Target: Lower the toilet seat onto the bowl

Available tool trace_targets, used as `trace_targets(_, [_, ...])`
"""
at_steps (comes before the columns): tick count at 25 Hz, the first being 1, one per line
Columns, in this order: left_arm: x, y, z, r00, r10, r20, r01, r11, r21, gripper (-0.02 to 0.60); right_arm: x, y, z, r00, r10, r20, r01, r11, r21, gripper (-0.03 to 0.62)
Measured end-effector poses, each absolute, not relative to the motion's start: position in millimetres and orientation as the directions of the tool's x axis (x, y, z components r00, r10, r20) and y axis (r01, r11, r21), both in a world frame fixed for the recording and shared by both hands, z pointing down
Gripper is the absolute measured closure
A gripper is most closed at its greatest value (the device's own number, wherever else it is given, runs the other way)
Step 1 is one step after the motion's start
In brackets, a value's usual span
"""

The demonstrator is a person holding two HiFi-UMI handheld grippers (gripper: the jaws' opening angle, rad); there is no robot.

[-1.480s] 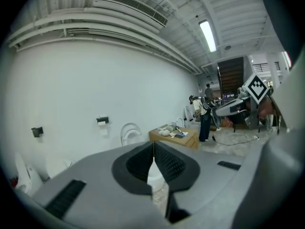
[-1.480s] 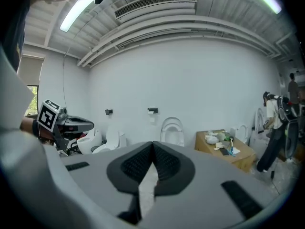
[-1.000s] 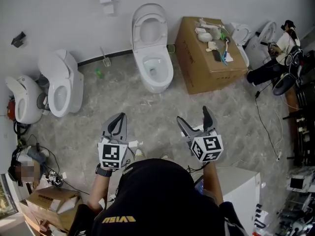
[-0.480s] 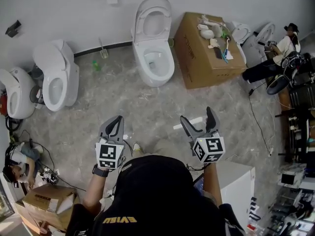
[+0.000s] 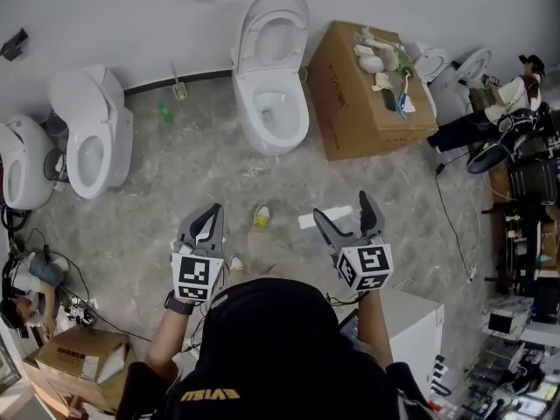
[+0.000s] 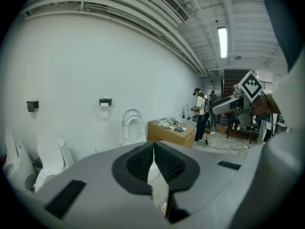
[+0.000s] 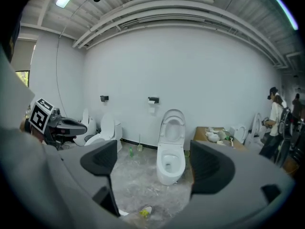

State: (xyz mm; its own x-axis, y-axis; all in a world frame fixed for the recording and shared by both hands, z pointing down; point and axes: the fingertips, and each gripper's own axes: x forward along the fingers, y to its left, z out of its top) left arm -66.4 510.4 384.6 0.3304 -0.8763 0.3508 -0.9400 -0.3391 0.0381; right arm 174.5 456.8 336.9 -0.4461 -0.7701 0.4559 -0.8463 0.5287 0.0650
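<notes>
Head view puts the toilet bowl (image 5: pixel 274 116) a little nearer the person than half a second ago. The paper holder on the wall has slid almost off the top edge, and a shoe (image 5: pixel 261 218) with a yellow-green toe now shows on the floor between the two tools where none showed a second back. Relative to the person, the grippers sit much as they did.

Both are held out in front of the chest, side by side at about the same height, marker cubes facing up and jaws pointing ahead towards the toilet. The left gripper (image 5: pixel 208 220) has its jaws pressed together with nothing caught between them. The right gripper (image 5: pixel 344 213) has its jaws spread wide and is empty; its own view frames the far-off toilet in the gap.

The toilet seat (image 5: pixel 274 38) stands raised, tipped back towards the wall behind the bowl and well apart from both tools. A cardboard box (image 5: pixel 367 94) with small items on top stands just beside the bowl on its right, and two more toilets (image 5: pixel 87 134) stand along the wall to the left.
</notes>
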Motion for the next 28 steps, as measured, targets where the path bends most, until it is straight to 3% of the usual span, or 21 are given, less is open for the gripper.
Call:
trace_targets(3, [-62,484,384,0.325,-0.873,0.363,-0.938,-0.346,0.009,0.568,168,426,353,-0.48,-0.738,0.474,-0.827,0.561,0.037,0.146])
trace_targets(8, [-83,423,392,0.221,-0.863,0.455,-0.964,-0.263,-0.03,0.568,163,347,364,-0.514,-0.717,0.471,-0.808,0.589,0.016,0.148])
trace_targets(14, [-81,334,365,0.182,-0.87,0.458,-0.967,-0.243,-0.079,0.568,174,255,359,-0.551,-0.713,0.434,-0.799,0.601,-0.026,0.155])
trace_targets(24, [-13,235,372,0.291,-0.832,0.473,-0.927,-0.366,-0.074,0.568,208,172,396,-0.53,-0.695,0.487,-0.81,0.584,-0.049,0.171])
trace_targets(28, [-23,211,388,0.291,-0.814,0.502,-0.933,-0.358,-0.04,0.569,203,140,401,-0.515,-0.694,0.504,-0.801,0.599,0.006,0.221])
